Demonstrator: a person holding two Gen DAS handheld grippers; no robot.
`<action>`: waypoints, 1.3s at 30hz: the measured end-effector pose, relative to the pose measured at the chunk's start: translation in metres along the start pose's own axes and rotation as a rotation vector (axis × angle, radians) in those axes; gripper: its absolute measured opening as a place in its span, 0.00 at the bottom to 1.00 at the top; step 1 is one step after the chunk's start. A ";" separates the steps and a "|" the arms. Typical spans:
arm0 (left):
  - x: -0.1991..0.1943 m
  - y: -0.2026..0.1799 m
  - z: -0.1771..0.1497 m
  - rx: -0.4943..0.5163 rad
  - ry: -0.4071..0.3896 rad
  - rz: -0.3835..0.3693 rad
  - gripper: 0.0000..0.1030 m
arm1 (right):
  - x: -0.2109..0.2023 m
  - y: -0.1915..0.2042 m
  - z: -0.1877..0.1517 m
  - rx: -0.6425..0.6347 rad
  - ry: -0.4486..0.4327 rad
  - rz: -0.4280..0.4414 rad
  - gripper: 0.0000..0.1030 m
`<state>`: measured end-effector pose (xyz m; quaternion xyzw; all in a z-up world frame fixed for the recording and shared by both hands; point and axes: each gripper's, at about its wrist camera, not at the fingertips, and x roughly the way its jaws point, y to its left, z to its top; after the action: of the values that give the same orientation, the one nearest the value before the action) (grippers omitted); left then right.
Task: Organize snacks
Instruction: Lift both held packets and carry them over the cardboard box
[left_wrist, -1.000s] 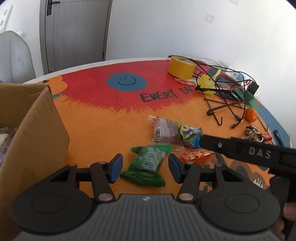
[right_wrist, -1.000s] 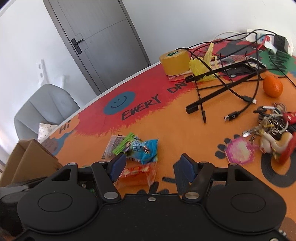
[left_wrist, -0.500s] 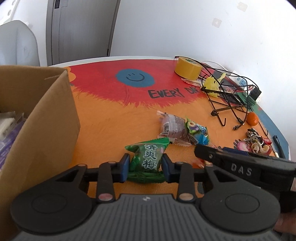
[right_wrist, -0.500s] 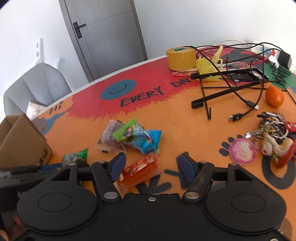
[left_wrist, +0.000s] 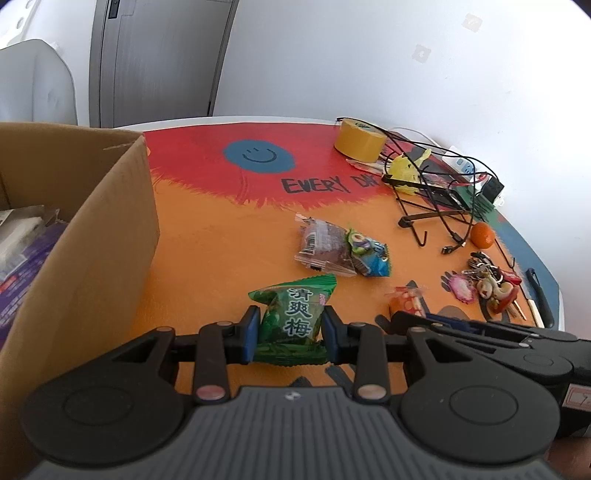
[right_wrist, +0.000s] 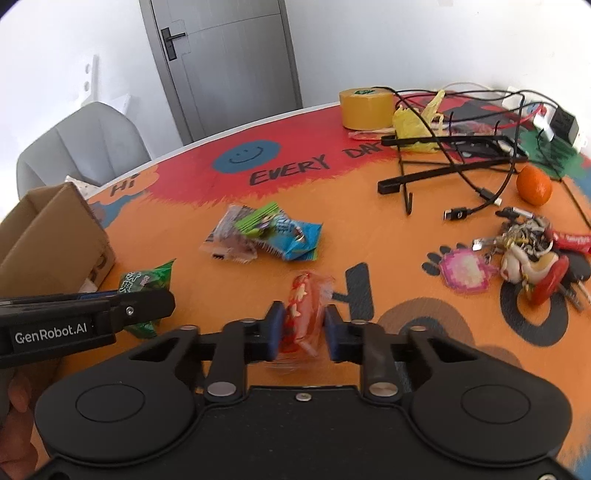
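- L gripper (left_wrist: 289, 334) is clamping the green plum pkt (left_wrist: 293, 319), lower centre of left view, prob. for the cardboard box (left_wrist: 92, 236) at left edge.
- R gripper (right_wrist: 304, 330), jaws just closing, is pinching the red-orange pkt (right_wrist: 303, 314), lower centre of right view; blurred, so grip depth unclear.
- Counting snacks: 2 held, 2 overlapping on the table (left_wrist: 221, 236) mid-frame: clear brown pkt (left_wrist: 325, 245), blue pkt (left_wrist: 371, 254).

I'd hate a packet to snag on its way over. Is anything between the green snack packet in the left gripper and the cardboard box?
Nothing visible. Only bare orange tabletop lies between the green snack packet, clamped in the left gripper, and the brown cardboard box.
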<state>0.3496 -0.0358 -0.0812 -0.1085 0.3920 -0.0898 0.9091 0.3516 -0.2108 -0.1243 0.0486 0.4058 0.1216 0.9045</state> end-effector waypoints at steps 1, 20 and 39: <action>-0.003 0.000 -0.001 0.002 -0.003 -0.001 0.33 | -0.002 -0.001 -0.001 0.008 0.000 0.010 0.21; -0.075 -0.011 -0.005 0.027 -0.122 0.020 0.33 | -0.069 0.008 0.007 0.059 -0.145 0.147 0.20; -0.149 0.015 -0.005 -0.022 -0.260 0.068 0.33 | -0.097 0.063 0.017 -0.012 -0.201 0.262 0.20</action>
<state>0.2462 0.0145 0.0145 -0.1156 0.2755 -0.0398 0.9535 0.2909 -0.1748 -0.0312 0.1077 0.3026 0.2353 0.9173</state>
